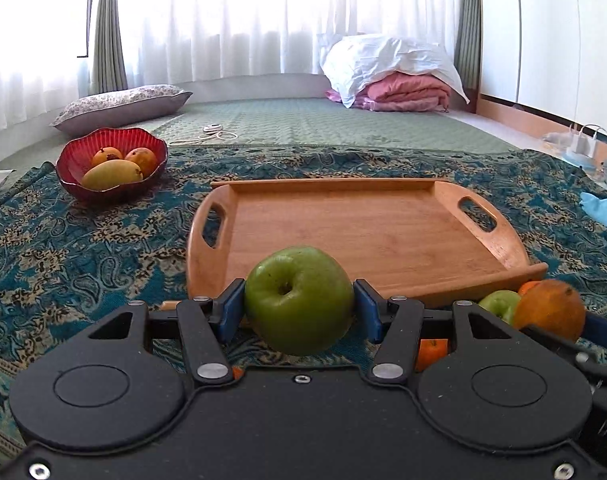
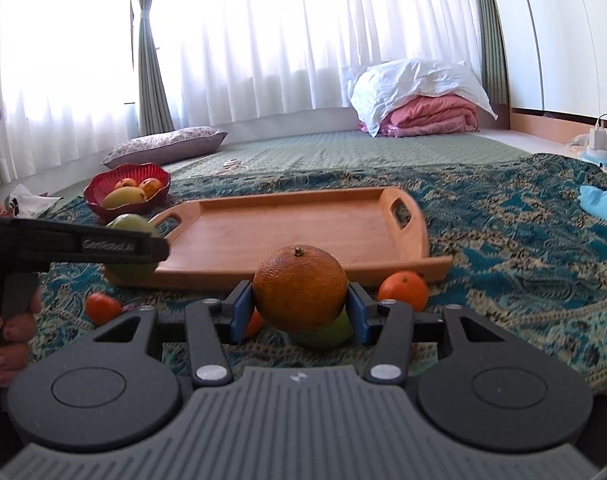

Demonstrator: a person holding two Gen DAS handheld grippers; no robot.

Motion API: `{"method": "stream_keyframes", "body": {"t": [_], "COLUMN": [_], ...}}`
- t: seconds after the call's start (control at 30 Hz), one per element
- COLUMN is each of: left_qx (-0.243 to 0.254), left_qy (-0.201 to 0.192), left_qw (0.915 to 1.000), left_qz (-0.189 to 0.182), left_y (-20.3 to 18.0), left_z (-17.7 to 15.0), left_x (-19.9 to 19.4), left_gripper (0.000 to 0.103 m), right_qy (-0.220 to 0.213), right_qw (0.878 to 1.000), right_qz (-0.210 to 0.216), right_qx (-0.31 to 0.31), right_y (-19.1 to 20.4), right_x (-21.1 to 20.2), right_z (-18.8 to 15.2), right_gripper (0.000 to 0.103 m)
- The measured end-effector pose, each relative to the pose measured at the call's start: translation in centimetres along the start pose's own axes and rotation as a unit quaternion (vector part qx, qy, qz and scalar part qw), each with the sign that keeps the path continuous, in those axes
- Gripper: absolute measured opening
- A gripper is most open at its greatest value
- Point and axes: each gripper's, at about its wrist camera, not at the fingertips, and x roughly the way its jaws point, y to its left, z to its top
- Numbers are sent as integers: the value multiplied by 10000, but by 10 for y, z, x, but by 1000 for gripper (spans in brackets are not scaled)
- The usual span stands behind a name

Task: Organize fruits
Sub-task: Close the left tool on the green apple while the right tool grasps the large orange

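The left gripper (image 1: pixel 298 304) is squeezing a green apple (image 1: pixel 298 300); the right gripper (image 2: pixel 299 308) is squeezing an orange (image 2: pixel 299 289); the tray (image 1: pixel 355 232) is waiting bare; small oranges (image 2: pixel 403 290) are lying on the blanket (image 2: pixel 523 248).

A teal paisley cloth (image 2: pixel 523 240) covers the floor mat (quilted green behind it). On it rest a wooden tray (image 1: pixel 343 232), a red bowl (image 1: pixel 69 168), loose tangerines (image 2: pixel 403 290) and a green apple (image 2: pixel 323 334).
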Motion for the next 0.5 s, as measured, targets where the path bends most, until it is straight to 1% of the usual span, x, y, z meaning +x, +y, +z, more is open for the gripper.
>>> {"method": "stream_keyframes", "body": {"t": [0.1,0.23,0.4,0.5], "left_qx": [-34,-80,-122,-147], "left_qy": [21,94,124,122], "left_qw": [10000,9999,9998,9998], "left_qz": [18,54,140,100], "left_y": [4,10,14,16], "left_z": [6,13,16,15], "left_x": [1,6,11,13], "left_gripper": [55,55,55,55], "right_qy": [-14,-18,40,25], "right_qw": [10000,9997,9993,9991], "right_qz": [-58,-240,-354,-419], "right_qx": [30,-76,-68,20], "right_y": [-6,-12,-19,-23], "right_x": [5,14,27,30], "right_z": [8,18,15,12], "right_gripper": [53,53,53,54]}}
